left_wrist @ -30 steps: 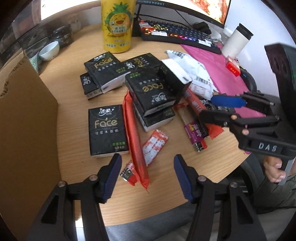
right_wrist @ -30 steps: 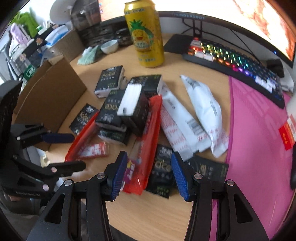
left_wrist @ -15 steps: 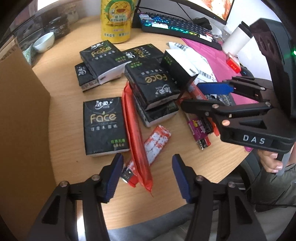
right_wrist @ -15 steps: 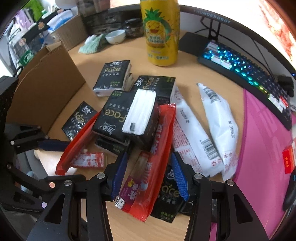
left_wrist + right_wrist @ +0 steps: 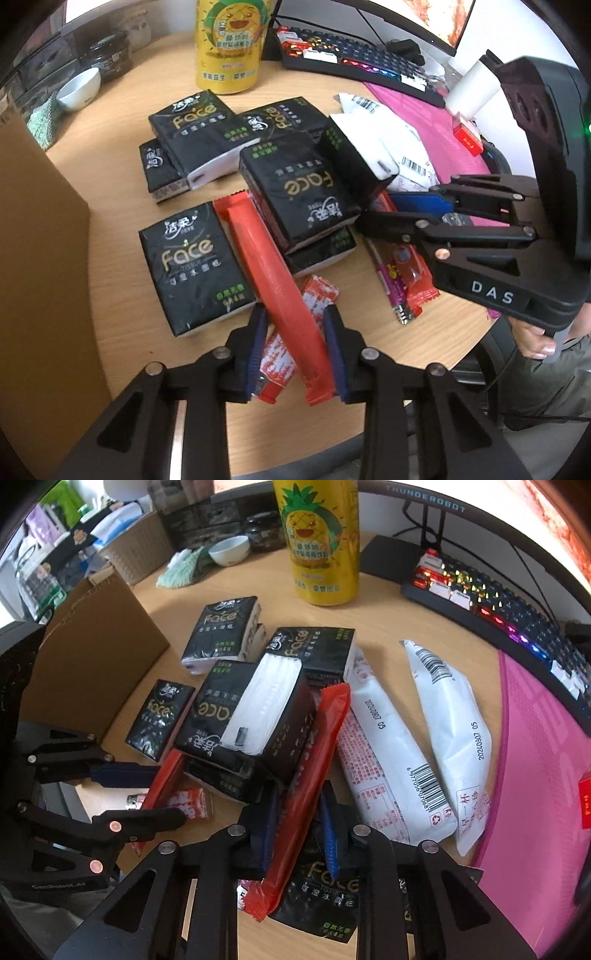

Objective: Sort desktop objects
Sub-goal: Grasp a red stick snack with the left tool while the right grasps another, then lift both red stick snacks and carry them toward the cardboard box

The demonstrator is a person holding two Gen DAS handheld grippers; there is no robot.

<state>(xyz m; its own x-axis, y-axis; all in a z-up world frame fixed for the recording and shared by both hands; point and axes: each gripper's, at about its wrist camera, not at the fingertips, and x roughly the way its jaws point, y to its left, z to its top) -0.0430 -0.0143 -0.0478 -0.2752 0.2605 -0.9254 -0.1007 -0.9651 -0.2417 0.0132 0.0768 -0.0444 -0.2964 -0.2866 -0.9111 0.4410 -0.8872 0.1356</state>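
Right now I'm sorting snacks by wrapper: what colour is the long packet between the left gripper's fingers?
Red; the long packet shows best in the left wrist view.

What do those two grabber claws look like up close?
Both are black frames of jointed bars pinned with round silver and copper rivets. The left gripper and the right gripper have dark blue ribbed pads on their fingers. The right one carries white letters reading DAS, a chunky black body and a small green light.
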